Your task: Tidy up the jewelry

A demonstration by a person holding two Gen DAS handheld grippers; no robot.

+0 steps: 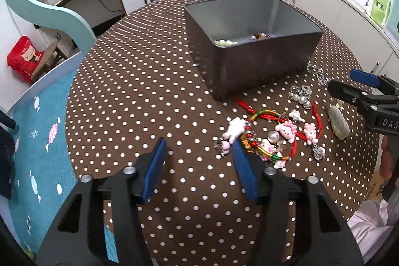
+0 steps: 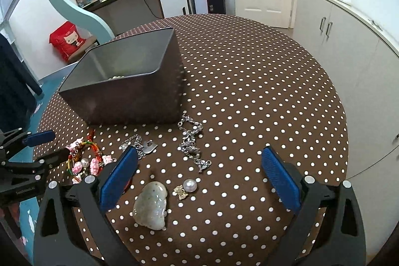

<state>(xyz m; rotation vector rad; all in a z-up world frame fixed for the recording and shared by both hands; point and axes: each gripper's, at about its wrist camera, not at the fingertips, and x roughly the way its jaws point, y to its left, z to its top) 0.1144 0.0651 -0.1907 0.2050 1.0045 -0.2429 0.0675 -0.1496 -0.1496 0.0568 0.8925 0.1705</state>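
Sorting jewelry, early stage: both grippers empty, jaws spread.

Grey bin (image 1: pixel 251 41), upper centre of the left view, holds only white beads (image 1: pixel 225 42) and a red piece (image 1: pixel 260 36). Charm bracelets (image 1: pixel 271 136), silver chain (image 2: pixel 190 143), jade pendant (image 2: pixel 151 206) and pearl earring (image 2: pixel 188 186) remain on the dotted table (image 2: pixel 261 96). Left gripper (image 1: pixel 198 167) and right gripper (image 2: pixel 199 181) hover. Only partial "DAS" lettering is legible, right edge.

"DAS" in white letters on the right gripper (image 1: pixel 362 89), right edge of frame; nothing else legible.
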